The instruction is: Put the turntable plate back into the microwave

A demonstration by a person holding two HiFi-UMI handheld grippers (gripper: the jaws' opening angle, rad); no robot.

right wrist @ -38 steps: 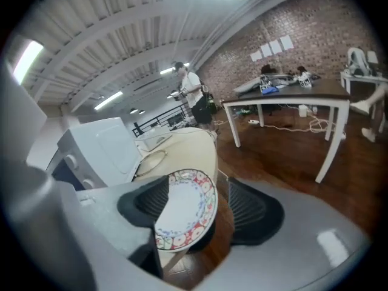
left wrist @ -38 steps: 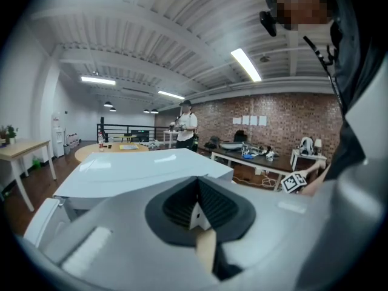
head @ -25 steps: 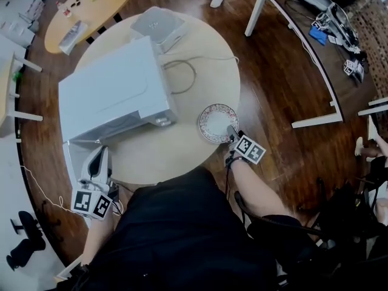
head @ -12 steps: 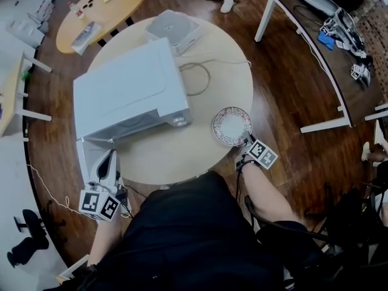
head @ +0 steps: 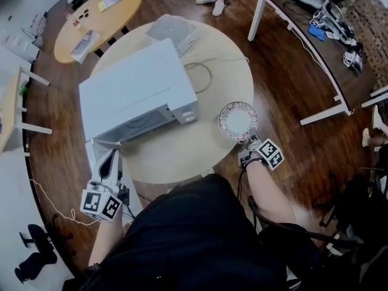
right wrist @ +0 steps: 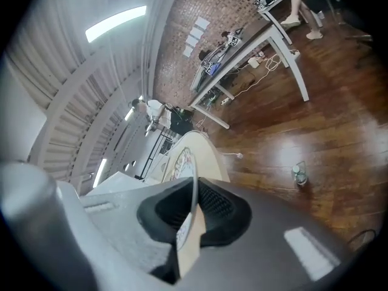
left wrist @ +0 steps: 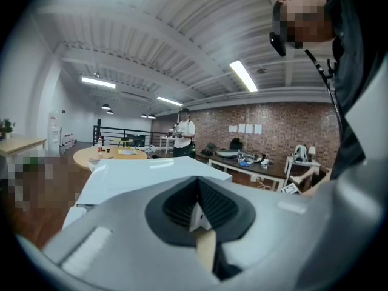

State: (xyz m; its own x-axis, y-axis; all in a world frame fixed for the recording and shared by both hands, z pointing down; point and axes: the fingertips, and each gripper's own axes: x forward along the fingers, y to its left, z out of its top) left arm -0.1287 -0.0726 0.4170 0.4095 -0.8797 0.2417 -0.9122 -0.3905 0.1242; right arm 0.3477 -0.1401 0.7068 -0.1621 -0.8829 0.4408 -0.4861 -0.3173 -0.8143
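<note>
One microwave (head: 136, 90) stands on the round table (head: 182, 156), its front toward the wearer and its door (head: 93, 156) swung open at the left corner. One turntable plate (head: 237, 119), with a patterned rim, is at the table's right side, well apart from the microwave. Two grippers are in use. The right gripper (head: 248, 142) has just been closing and now clamps the plate's near rim, which runs edge-on between its jaws. The left gripper (head: 111, 160) is by the open door with its jaws drawn together; whether they pinch the door cannot be told. One grey box (head: 173, 32) and one looped cable (head: 203, 77) lie behind the microwave. Bare tabletop lies between plate and microwave.
</note>
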